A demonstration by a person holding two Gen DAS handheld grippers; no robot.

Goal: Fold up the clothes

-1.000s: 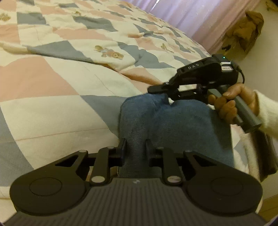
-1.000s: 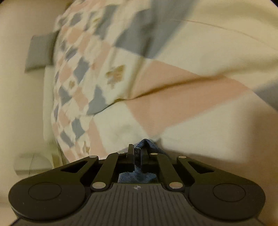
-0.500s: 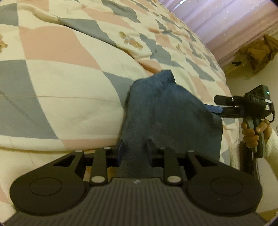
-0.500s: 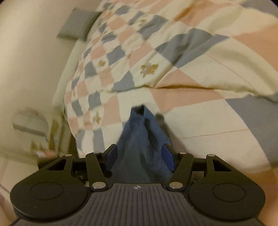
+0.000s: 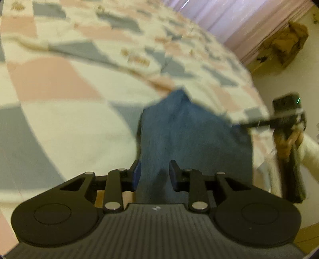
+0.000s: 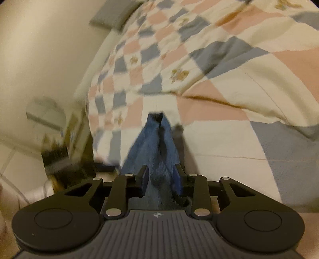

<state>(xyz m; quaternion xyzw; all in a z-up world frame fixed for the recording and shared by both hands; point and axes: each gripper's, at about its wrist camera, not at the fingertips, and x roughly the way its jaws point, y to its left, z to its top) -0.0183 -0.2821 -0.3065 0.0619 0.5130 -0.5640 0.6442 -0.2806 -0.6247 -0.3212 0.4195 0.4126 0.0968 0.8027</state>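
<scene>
The garment point(image 5: 191, 135) is plain denim blue. The quilt point(image 5: 59, 79) is a patchwork of cream, pink and grey-blue with small tan motifs. The curtain point(image 5: 229, 18) is pale lilac, the sleeve point(image 5: 309, 157) cream.

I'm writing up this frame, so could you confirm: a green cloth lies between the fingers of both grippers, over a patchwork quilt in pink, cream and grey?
Almost: the cloth is blue, not green, as both wrist views show. The rest holds: it lies between the fingers of the left gripper and the right gripper, over the pink, cream and grey patchwork quilt.
</scene>
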